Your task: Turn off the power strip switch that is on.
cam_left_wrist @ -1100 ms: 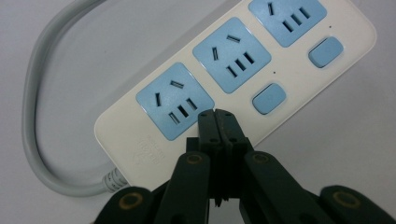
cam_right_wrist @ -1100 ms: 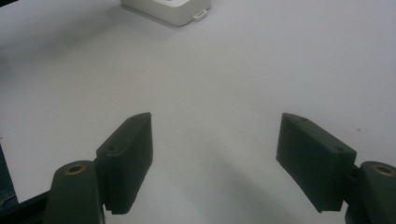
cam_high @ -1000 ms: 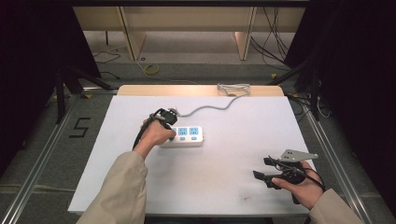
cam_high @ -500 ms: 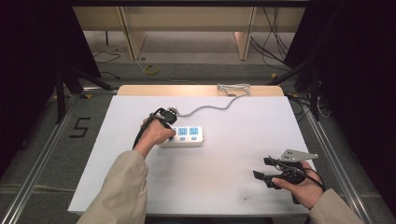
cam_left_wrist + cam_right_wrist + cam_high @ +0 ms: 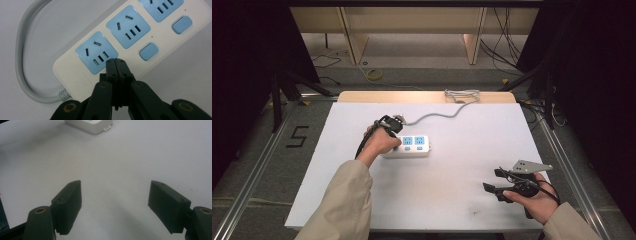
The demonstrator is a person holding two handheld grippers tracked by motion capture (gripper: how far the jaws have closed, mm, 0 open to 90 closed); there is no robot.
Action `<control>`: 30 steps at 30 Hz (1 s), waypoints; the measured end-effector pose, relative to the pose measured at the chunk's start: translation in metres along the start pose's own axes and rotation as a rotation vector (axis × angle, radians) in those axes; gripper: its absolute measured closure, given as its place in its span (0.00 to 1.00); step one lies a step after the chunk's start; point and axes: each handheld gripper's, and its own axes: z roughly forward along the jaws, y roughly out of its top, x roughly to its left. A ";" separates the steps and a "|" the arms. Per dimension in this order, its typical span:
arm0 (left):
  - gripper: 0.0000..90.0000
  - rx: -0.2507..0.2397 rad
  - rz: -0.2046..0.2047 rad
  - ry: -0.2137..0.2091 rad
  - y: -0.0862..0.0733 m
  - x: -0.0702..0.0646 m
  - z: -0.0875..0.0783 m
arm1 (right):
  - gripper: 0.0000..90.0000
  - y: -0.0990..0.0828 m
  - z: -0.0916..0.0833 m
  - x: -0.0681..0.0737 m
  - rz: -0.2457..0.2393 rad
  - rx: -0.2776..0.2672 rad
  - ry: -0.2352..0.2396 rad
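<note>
A white power strip (image 5: 413,146) with blue sockets lies on the white tabletop (image 5: 452,200), a little left of its middle. Everything else is placed from the strip. Its grey cord (image 5: 432,116) leaves its left end and curves off toward the far edge, where the rest lies coiled (image 5: 462,93) on a bare wooden strip beyond the white sheet.

The left tool (image 5: 115,62) sits over the strip's left end, jaws pressed together with nothing between them. In the left gripper view its tips rest at the edge of the end socket (image 5: 97,52), just short of the first blue rocker switch (image 5: 149,51); whether they press on the plastic or only hover is hard to tell. The hand (image 5: 379,142) and sleeve cover that end in the high view.

The right tool (image 5: 496,181) is well apart from the strip, toward the near right corner, jaws spread wide over bare tabletop, holding nothing. Between it and the strip the surface is open. A corner of the strip shows at the top of the right gripper view.
</note>
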 end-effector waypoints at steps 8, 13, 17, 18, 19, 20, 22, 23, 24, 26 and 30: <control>1.00 0.011 0.008 0.008 0.001 -0.001 0.000 | 0.31 0.000 0.000 0.000 -0.001 -0.001 0.000; 1.00 0.014 0.008 0.014 0.002 -0.002 0.000 | 0.31 0.000 0.000 0.000 -0.001 0.001 0.001; 1.00 0.019 0.011 0.016 0.002 -0.002 0.001 | 0.30 0.000 0.000 0.000 0.001 0.001 0.000; 1.00 0.020 0.011 0.014 0.003 -0.002 0.001 | 0.31 0.000 0.000 0.000 0.000 0.001 0.000; 1.00 0.025 0.018 0.016 0.003 -0.002 0.001 | 0.30 0.000 0.000 0.000 -0.001 0.001 0.000; 1.00 0.026 0.022 0.020 0.003 -0.003 0.001 | 0.30 0.000 0.000 0.000 -0.001 0.001 0.001; 1.00 0.028 0.021 0.020 0.003 -0.004 0.002 | 0.30 0.000 0.000 0.000 0.000 0.000 -0.001; 1.00 0.028 0.019 0.020 0.003 -0.003 0.002 | 0.30 0.000 0.000 0.000 0.000 0.000 -0.001; 1.00 0.031 0.022 0.022 0.004 -0.003 0.002 | 0.31 0.000 0.000 0.000 0.000 -0.002 0.000; 1.00 0.034 0.022 0.021 0.004 -0.003 0.002 | 0.30 0.001 0.000 0.001 0.000 -0.003 0.001; 1.00 0.034 0.023 0.028 0.004 -0.004 0.002 | 0.30 0.001 0.000 0.000 -0.001 -0.002 0.002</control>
